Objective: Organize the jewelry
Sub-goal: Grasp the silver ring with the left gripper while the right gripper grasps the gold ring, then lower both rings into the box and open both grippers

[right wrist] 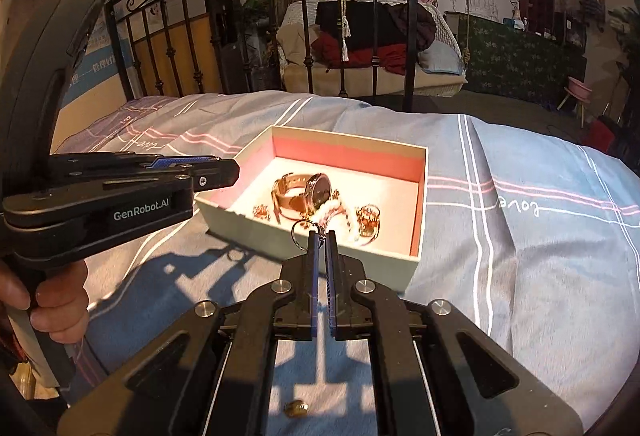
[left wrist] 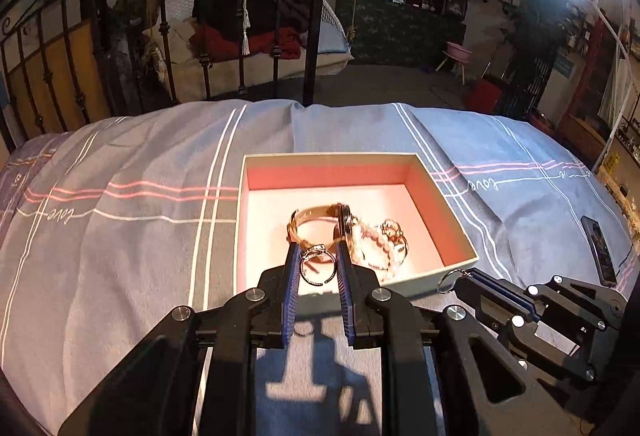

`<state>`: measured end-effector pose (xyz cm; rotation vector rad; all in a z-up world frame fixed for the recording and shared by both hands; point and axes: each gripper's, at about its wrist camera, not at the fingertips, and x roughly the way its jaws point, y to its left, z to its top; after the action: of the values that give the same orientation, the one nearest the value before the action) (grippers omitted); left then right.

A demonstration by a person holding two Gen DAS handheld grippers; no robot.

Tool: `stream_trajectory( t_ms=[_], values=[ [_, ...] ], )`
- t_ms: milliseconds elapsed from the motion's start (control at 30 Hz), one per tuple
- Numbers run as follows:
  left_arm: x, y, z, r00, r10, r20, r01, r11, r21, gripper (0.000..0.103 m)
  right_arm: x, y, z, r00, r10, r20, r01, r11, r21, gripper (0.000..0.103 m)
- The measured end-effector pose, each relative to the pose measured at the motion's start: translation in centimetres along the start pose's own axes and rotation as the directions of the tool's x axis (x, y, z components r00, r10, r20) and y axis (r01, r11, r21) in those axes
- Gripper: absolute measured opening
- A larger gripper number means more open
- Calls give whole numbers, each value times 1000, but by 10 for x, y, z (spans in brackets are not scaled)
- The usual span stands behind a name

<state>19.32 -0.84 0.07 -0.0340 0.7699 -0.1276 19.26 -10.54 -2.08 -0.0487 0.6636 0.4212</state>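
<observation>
In the right wrist view, the small gold-coloured piece (right wrist: 296, 408) on the grey-blue striped bedspread (right wrist: 520, 276) is half hidden by gripper linkage. The jumbled pearl beads (left wrist: 380, 240) and gold trinkets (right wrist: 368, 220) in the open pink-lined cardboard box (left wrist: 460, 236) blur together.

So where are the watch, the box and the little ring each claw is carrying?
Watch (right wrist: 318, 189): right wrist view, on its dark face.
Box (left wrist: 444, 201): left wrist view, on its pink inner wall.
Left ring (left wrist: 316, 266): left wrist view, on its band.
Right ring (right wrist: 301, 231): right wrist view, on its loop.
</observation>
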Motion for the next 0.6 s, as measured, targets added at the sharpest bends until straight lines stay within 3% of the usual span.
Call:
stream_trajectory(
  t_ms=[267, 600],
  values=[
    [40, -2, 36, 998, 20, -54, -20, 1000, 5, 17, 48, -17, 40, 999, -8, -53, 9, 1000, 19, 4],
    [72, 2, 37, 994, 35, -108, -36, 999, -12, 17, 81, -17, 40, 991, -18, -136, 17, 1000, -8, 4]
  ],
)
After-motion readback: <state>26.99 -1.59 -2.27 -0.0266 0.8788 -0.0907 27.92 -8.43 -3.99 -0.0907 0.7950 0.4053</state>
